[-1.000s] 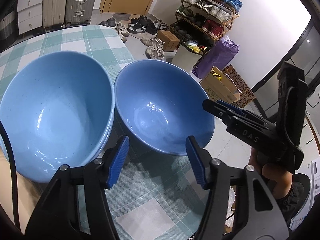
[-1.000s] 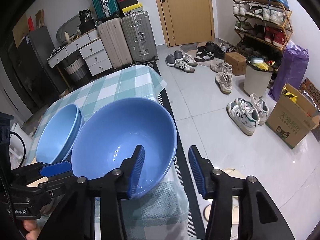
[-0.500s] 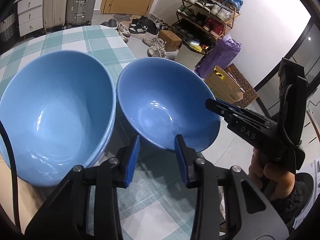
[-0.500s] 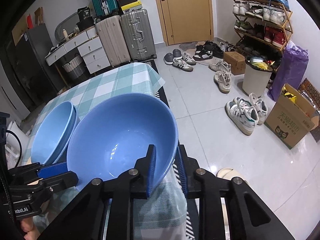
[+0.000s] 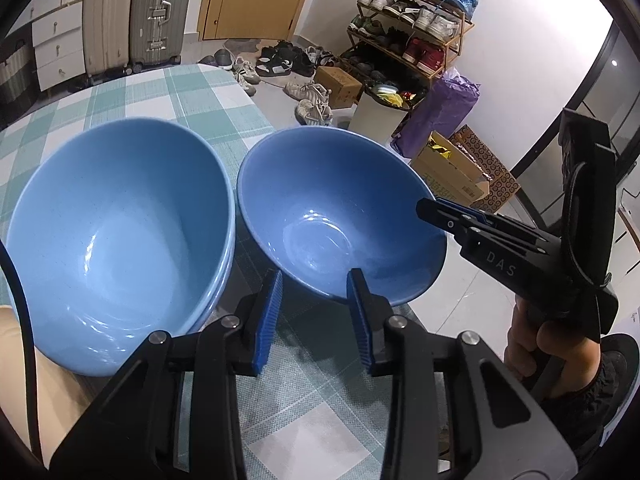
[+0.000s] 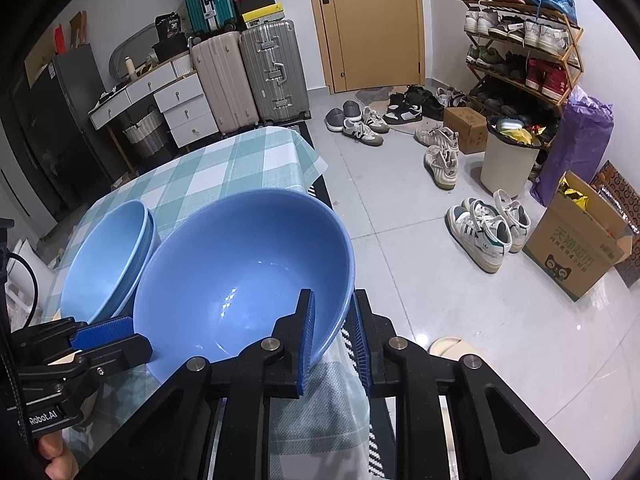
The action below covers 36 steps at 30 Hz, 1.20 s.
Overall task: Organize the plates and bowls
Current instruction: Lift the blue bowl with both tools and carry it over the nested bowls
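Note:
A darker blue bowl [image 5: 340, 216] [image 6: 240, 280] is at the table's right edge on the green checked cloth [image 5: 168, 92]. My right gripper [image 6: 332, 332] is shut on its near right rim, one finger inside and one outside; it also shows in the left wrist view [image 5: 452, 216]. A stack of two light blue bowls [image 5: 116, 232] [image 6: 106, 256] stands just left of it. My left gripper [image 5: 314, 316] is open and empty, its fingers just in front of the darker bowl's near side; it also shows in the right wrist view [image 6: 104, 334].
The table edge drops to a tiled floor on the right with shoes [image 6: 484, 228], a white bin [image 6: 508, 160], a cardboard box [image 6: 580, 248] and a shoe rack [image 6: 524, 48]. Suitcases [image 6: 248, 72] and drawers [image 6: 160, 100] stand beyond the table's far end.
My right gripper closed onto the darker bowl's rim. My left gripper narrowed from wide open and then opened a little, staying in front of the bowl.

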Each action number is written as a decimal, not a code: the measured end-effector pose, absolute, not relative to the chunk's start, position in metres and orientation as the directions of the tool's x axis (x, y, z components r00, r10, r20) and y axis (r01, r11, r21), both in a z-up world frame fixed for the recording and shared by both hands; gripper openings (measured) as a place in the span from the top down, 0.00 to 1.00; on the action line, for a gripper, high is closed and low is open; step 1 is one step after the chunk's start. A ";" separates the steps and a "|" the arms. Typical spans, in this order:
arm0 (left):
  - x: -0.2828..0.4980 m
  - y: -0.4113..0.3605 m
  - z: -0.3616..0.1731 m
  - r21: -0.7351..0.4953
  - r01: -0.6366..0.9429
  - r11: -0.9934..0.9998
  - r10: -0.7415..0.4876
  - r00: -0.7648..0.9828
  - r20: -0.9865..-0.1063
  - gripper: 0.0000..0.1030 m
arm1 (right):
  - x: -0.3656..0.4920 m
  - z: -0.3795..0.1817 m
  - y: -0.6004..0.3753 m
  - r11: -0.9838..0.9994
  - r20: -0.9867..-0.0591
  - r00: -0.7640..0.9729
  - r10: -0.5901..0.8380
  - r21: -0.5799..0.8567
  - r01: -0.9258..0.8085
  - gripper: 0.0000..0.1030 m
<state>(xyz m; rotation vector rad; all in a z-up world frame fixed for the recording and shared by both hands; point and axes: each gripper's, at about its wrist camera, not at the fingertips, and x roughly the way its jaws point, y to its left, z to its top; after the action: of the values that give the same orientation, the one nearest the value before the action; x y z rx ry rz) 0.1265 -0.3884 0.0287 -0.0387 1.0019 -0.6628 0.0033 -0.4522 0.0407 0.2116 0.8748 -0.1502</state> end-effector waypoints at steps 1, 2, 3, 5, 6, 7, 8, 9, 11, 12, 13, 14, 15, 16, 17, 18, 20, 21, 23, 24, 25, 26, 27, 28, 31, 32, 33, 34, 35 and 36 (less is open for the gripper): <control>0.126 -0.388 0.030 -0.318 0.501 0.805 -0.530 0.365 -0.766 0.71 | 0.002 0.041 -0.452 0.969 -0.773 0.633 -0.046 0.120 0.216 0.81; 0.125 -0.388 0.031 -0.314 0.504 0.804 -0.529 0.368 -0.765 0.71 | 0.001 0.042 -0.450 0.970 -0.772 0.634 -0.047 0.117 0.215 0.81; 0.125 -0.388 0.031 -0.312 0.509 0.802 -0.531 0.369 -0.762 0.71 | 0.001 0.042 -0.450 0.970 -0.770 0.636 -0.048 0.116 0.213 0.81; 0.124 -0.388 0.032 -0.309 0.517 0.798 -0.534 0.371 -0.760 0.71 | -0.001 0.043 -0.448 0.972 -0.769 0.637 -0.053 0.107 0.210 0.81; 0.122 -0.388 0.033 -0.309 0.521 0.796 -0.536 0.370 -0.759 0.71 | -0.001 0.044 -0.446 0.972 -0.769 0.637 -0.056 0.103 0.210 0.81; 0.122 -0.389 0.033 -0.318 0.529 0.787 -0.547 0.360 -0.756 0.73 | -0.001 0.044 -0.444 0.973 -0.769 0.637 -0.052 0.105 0.207 0.81; 0.121 -0.390 0.032 -0.327 0.532 0.781 -0.555 0.350 -0.755 0.73 | -0.001 0.044 -0.445 0.972 -0.770 0.637 -0.043 0.116 0.206 0.81; 0.120 -0.389 0.031 -0.331 0.528 0.782 -0.555 0.349 -0.755 0.73 | -0.001 0.044 -0.445 0.971 -0.770 0.637 -0.040 0.120 0.205 0.81; 0.118 -0.389 0.030 -0.323 0.527 0.786 -0.549 0.355 -0.756 0.73 | -0.001 0.044 -0.444 0.971 -0.772 0.634 -0.037 0.121 0.204 0.81; 0.118 -0.387 0.030 -0.327 0.523 0.787 -0.550 0.353 -0.757 0.73 | -0.001 0.042 -0.444 0.972 -0.775 0.631 -0.036 0.121 0.203 0.81; 0.117 -0.386 0.029 -0.333 0.520 0.786 -0.552 0.349 -0.758 0.73 | 0.000 0.042 -0.444 0.972 -0.776 0.629 -0.037 0.119 0.205 0.81; 0.117 -0.384 0.028 -0.338 0.517 0.787 -0.552 0.344 -0.759 0.73 | 0.000 0.041 -0.444 0.971 -0.777 0.628 -0.038 0.120 0.208 0.81; 0.116 -0.381 0.027 -0.342 0.508 0.790 -0.549 0.340 -0.763 0.72 | 0.000 0.040 -0.445 0.970 -0.777 0.628 -0.036 0.125 0.210 0.81; 0.116 -0.379 0.025 -0.345 0.499 0.795 -0.544 0.334 -0.770 0.72 | 0.001 0.040 -0.446 0.969 -0.779 0.626 -0.037 0.125 0.213 0.81; 0.118 -0.377 0.022 -0.352 0.489 0.798 -0.542 0.327 -0.774 0.68 | 0.001 0.039 -0.447 0.968 -0.780 0.625 -0.039 0.125 0.216 0.81; 0.119 -0.376 0.019 -0.355 0.482 0.801 -0.539 0.325 -0.777 0.64 | 0.001 0.038 -0.447 0.968 -0.780 0.625 -0.039 0.125 0.216 0.81; 0.122 -0.375 0.016 -0.360 0.472 0.805 -0.538 0.324 -0.778 0.60 | 0.003 0.038 -0.447 0.968 -0.781 0.623 -0.040 0.124 0.217 0.81; 0.122 -0.375 0.015 -0.359 0.471 0.806 -0.538 0.327 -0.777 0.60 | 0.003 0.037 -0.447 0.969 -0.782 0.622 -0.042 0.121 0.218 0.81; 0.124 -0.378 0.016 -0.356 0.471 0.807 -0.537 0.334 -0.775 0.60 | 0.004 0.036 -0.448 0.969 -0.783 0.621 -0.041 0.121 0.217 0.81; 0.124 -0.379 0.017 -0.357 0.471 0.807 -0.538 0.337 -0.772 0.60 | 0.004 0.036 -0.448 0.969 -0.784 0.620 -0.040 0.122 0.216 0.81; 0.125 -0.381 0.017 -0.355 0.472 0.807 -0.538 0.341 -0.771 0.60 | 0.004 0.035 -0.446 0.969 -0.784 0.619 -0.041 0.119 0.215 0.81; 0.126 -0.382 0.018 -0.352 0.474 0.807 -0.538 0.345 -0.769 0.60 | 0.004 0.035 -0.447 0.969 -0.784 0.620 -0.042 0.118 0.215 0.81; 0.126 -0.384 0.018 -0.347 0.478 0.807 -0.537 0.350 -0.767 0.60 | 0.004 0.034 -0.446 0.970 -0.785 0.618 -0.043 0.116 0.214 0.81; 0.126 -0.387 0.019 -0.343 0.487 0.804 -0.538 0.348 -0.768 0.61 | 0.004 0.034 -0.446 0.970 -0.784 0.620 -0.042 0.116 0.213 0.81; 0.124 -0.393 0.020 -0.311 0.503 0.806 -0.526 0.369 -0.766 0.63 | 0.003 0.030 -0.445 0.972 -0.787 0.615 -0.053 0.101 0.214 0.81; 0.124 -0.394 0.021 -0.304 0.507 0.807 -0.523 0.373 -0.767 0.64 | 0.003 0.029 -0.445 0.972 -0.788 0.614 -0.057 0.097 0.215 0.81; 0.124 -0.394 0.021 -0.305 0.509 0.805 -0.525 0.371 -0.766 0.64 | 0.002 0.028 -0.445 0.972 -0.788 0.613 -0.060 0.093 0.215 0.81; 0.124 -0.394 0.021 -0.306 0.510 0.804 -0.527 0.369 -0.766 0.64 | 0.002 0.028 -0.445 0.972 -0.787 0.614 -0.059 0.095 0.215 0.81; 0.124 -0.394 0.021 -0.306 0.511 0.803 -0.527 0.370 -0.765 0.64 | 0.002 0.028 -0.445 0.972 -0.787 0.614 -0.058 0.097 0.216 0.81; 0.124 -0.394 0.022 -0.304 0.511 0.804 -0.526 0.372 -0.765 0.64 | 0.002 0.027 -0.444 0.971 -0.786 0.615 -0.057 0.098 0.216 0.81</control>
<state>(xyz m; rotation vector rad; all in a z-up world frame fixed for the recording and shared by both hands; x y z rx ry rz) 0.1241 -0.3939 0.0215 -0.0161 0.9866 -0.6646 0.0015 -0.4442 0.0275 0.1905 0.8957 -0.1582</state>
